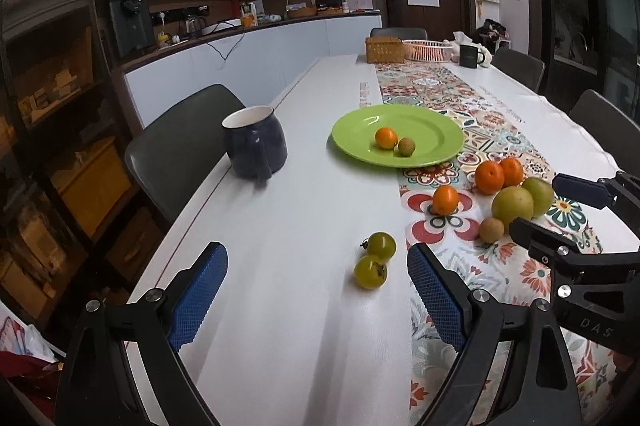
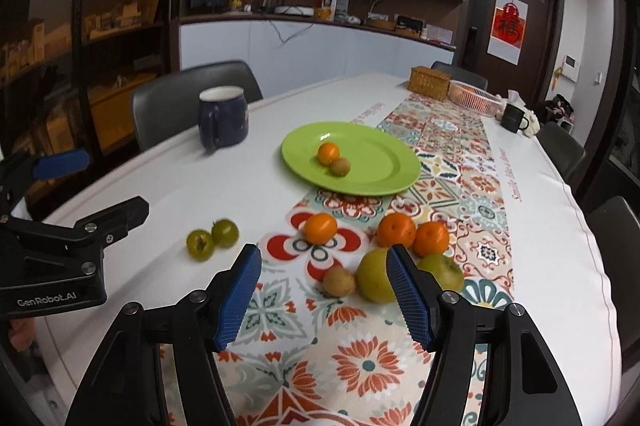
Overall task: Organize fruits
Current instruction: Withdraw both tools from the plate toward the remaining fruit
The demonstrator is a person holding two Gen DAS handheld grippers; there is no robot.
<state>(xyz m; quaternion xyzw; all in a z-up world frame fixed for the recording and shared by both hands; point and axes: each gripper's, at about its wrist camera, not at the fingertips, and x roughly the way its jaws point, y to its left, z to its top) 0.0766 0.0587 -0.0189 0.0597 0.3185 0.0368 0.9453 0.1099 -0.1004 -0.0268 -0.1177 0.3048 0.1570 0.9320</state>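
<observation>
Progress: early. Green plate holding just two pieces, a small orange touching a brownish round fruit.

Left on the table: two green tomatoes touching each other on bare white tabletop, just left of the patterned runner. On the runner: three oranges, two larger green fruits side by side, one more small brown fruit beside them. Eight loose versus two plated, so roughly a fifth done, judging plate as the target.

Left gripper: spread wide, empty, tomatoes just ahead between finger lines. Right gripper: also spread, empty, low over the runner, brown fruit and a green fruit right at its tips.

Dark mug near plate, untouched.
</observation>
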